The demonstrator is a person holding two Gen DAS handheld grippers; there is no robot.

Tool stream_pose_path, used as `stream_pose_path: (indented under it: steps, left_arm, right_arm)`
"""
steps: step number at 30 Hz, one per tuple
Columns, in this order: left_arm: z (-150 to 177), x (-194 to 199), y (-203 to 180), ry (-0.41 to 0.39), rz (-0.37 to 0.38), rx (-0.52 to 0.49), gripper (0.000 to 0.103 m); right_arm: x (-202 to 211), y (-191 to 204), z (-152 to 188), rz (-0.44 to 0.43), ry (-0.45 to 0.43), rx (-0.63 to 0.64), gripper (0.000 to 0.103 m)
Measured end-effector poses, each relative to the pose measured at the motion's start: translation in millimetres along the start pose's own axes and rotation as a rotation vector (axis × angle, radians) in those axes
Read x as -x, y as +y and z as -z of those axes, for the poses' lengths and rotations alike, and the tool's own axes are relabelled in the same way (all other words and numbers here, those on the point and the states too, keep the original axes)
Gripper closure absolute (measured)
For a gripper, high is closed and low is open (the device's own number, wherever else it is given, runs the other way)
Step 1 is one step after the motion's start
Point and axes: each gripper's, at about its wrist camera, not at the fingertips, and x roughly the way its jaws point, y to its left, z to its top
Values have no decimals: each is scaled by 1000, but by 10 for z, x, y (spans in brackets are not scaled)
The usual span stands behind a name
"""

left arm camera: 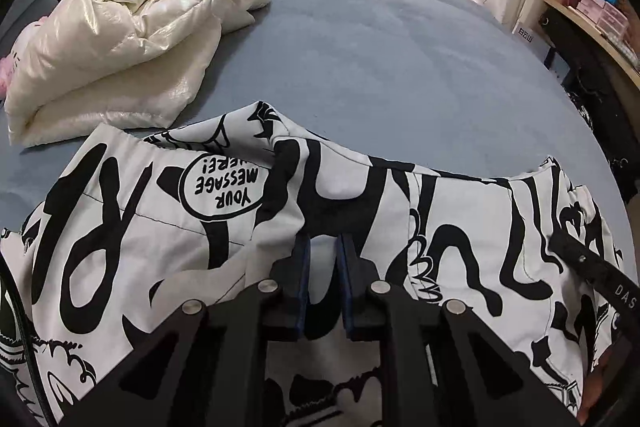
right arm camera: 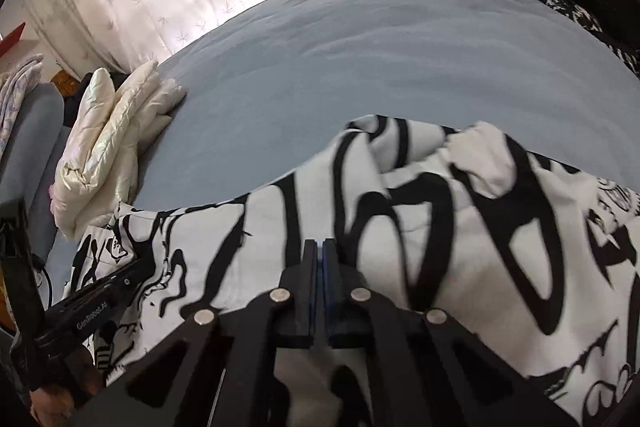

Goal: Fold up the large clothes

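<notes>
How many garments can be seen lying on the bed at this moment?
2. A black-and-white graphic-print jacket lies across the near edge of the blue bed, under both grippers. A folded cream puffer jacket sits at the far left. Others may lie out of view.

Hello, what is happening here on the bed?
A person with a gripper in each hand is folding a black-and-white printed jacket on a blue bed. The left gripper pinches a fold of it; the right gripper is shut over it. A cream puffer jacket already lies folded nearby.
</notes>
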Motion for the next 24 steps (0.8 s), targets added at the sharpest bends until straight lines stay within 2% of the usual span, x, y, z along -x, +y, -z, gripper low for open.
stream_pose_path:
  steps: [3,10,13,15,19,24]
  left_arm:
    - [9,1,5,-1,-14,-5,92]
    - [122,247,-1,14,-40,18,88]
    - [206,477,11,7,-37,33,85]
    - [264,680,10,-10,-31,46,80]
    - [399,1056,-28,-37,-10,64,66]
    - [641,1538,-68,-78,-7,40,65]
  right_arm:
    - [25,-1,26,5,3,3,102]
    - [187,103,57,27,20,15,92]
    - [404,157,102,-12,20,3,85]
    - [558,200,138,-26,11,5,82]
    - [943,315,228,-29,-33,23,68]
    - [1385,406,377,-42,-77,33,67]
